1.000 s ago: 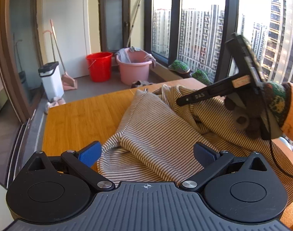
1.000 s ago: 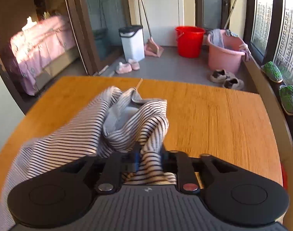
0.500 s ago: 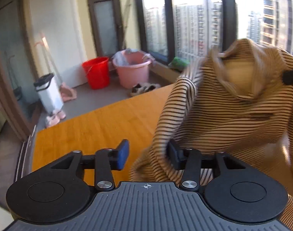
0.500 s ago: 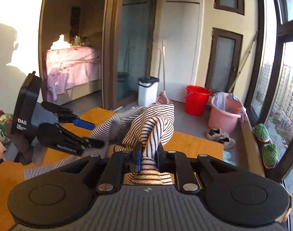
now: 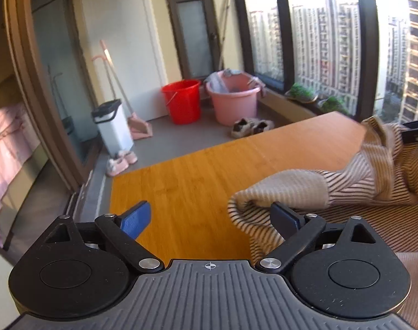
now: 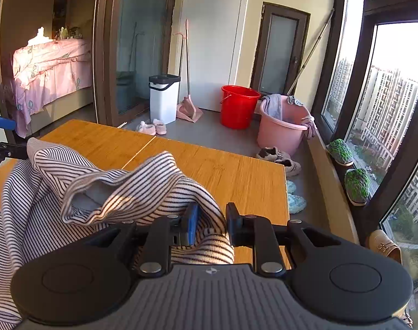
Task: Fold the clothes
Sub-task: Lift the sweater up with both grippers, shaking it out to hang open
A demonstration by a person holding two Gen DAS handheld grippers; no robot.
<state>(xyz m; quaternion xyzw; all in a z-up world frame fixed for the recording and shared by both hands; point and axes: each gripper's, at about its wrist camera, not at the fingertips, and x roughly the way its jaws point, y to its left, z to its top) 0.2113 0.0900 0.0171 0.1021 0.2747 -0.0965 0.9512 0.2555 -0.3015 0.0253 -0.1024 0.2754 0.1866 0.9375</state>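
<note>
A striped garment (image 5: 346, 189) lies bunched on the wooden table (image 5: 198, 170). My left gripper (image 5: 211, 217) is open wide; a fold of the cloth drapes against its right finger, the left finger is over bare wood. In the right wrist view the same garment (image 6: 79, 181) spreads to the left. My right gripper (image 6: 210, 220) stands slightly parted with a fold of the garment lying between its fingers. The other gripper's tip (image 6: 1, 137) shows at the far left edge.
Beyond the table's far edge (image 6: 217, 154) are a red bucket (image 6: 239, 106), a pink tub (image 6: 284, 129), a white bin (image 6: 163, 97), a broom and slippers. Windows run along the right. A bed with a pink cover (image 6: 49, 66) is back left.
The left gripper opened wide and let go of the cloth. The right gripper came down from its raised position with the garment and its fingers parted a little.
</note>
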